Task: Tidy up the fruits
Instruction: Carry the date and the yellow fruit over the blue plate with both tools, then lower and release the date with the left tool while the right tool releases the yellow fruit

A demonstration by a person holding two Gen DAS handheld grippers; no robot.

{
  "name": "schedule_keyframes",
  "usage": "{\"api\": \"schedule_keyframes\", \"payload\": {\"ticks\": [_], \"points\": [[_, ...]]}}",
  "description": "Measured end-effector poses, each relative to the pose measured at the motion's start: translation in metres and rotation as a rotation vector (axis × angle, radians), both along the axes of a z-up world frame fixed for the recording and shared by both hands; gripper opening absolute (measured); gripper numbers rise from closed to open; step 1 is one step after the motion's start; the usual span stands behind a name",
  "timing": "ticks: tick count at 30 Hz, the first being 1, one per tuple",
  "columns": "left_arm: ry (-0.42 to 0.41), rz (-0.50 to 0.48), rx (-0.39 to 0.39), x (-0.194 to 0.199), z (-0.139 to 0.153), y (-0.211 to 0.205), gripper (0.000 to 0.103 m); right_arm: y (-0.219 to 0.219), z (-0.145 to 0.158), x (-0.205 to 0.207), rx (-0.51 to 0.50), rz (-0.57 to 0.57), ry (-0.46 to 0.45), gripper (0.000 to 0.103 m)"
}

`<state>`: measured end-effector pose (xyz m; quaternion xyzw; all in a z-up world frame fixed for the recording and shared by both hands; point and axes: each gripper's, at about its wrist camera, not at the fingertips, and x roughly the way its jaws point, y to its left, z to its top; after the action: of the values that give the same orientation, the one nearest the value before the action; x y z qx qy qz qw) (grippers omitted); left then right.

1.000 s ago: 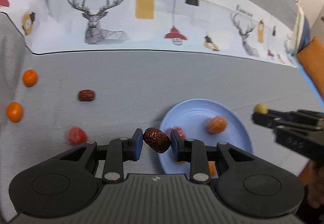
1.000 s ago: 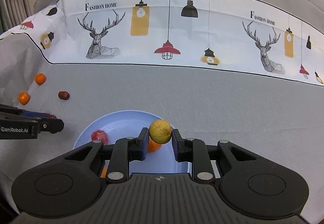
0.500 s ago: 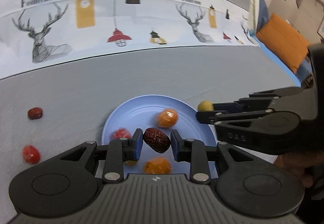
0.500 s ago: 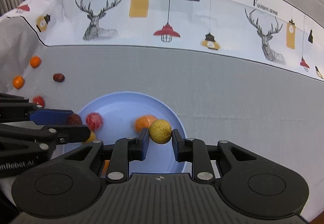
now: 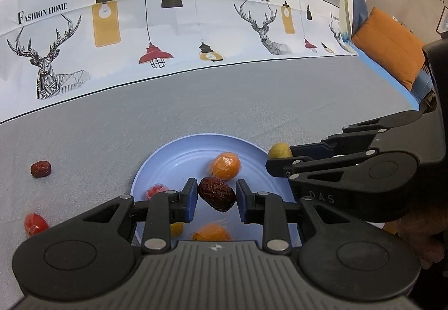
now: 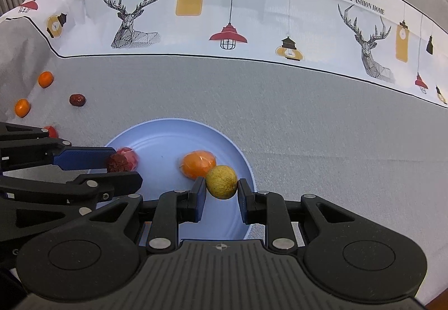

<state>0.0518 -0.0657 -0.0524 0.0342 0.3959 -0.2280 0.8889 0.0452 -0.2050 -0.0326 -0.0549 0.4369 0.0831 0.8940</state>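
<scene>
My left gripper (image 5: 216, 199) is over the light blue plate (image 5: 173, 153) with a dark red date (image 5: 217, 193) between its pads; the jaws stand slightly wider than the date. My right gripper (image 6: 221, 192) holds a yellow round fruit (image 6: 221, 182) over the plate's right part (image 6: 168, 130). In the plate lie an orange fruit (image 5: 225, 165), a red fruit (image 5: 155, 191), another orange fruit (image 5: 211, 231) and a yellow piece (image 5: 176, 228). The right gripper (image 5: 280, 156) also shows in the left wrist view.
On the grey cloth left of the plate lie a dark date (image 5: 40, 169), a red fruit (image 5: 35, 223) and two small oranges (image 6: 45, 79) (image 6: 22, 107). A printed white cloth (image 6: 224, 16) rises at the back. An orange cushion (image 5: 389, 44) is far right.
Both grippers have moved over the plate. The left jaws have opened a little around the date. The right gripper still grips the yellow fruit.
</scene>
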Motion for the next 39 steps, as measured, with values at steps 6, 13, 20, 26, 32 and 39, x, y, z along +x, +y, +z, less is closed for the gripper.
{"api": "schedule_keyframes", "payload": {"ticks": [6,13,20,26,32,39], "points": [[-0.006,-0.002,0.003,0.0003,0.0006,-0.002,0.032,0.0002,-0.0002,-0.0001,0.001,-0.001,0.0,0.025],[-0.013,0.002,0.005,-0.0009,0.0027,-0.0029,0.032,0.0006,-0.0004,-0.0003,-0.001,-0.001,-0.001,0.025],[-0.014,0.002,0.005,-0.0004,0.0033,-0.0026,0.032,0.001,-0.0008,-0.0003,-0.002,-0.002,-0.001,0.025],[-0.014,0.001,0.004,-0.0003,0.0034,-0.0023,0.032,0.0011,-0.0009,-0.0003,-0.002,-0.002,-0.001,0.025],[-0.015,0.002,0.004,-0.0005,0.0032,-0.0023,0.032,0.0013,-0.0009,-0.0003,-0.002,-0.002,-0.001,0.025],[-0.016,0.002,0.003,0.0001,0.0038,-0.0024,0.032,0.0016,-0.001,-0.0005,-0.002,-0.003,-0.001,0.025]]}}
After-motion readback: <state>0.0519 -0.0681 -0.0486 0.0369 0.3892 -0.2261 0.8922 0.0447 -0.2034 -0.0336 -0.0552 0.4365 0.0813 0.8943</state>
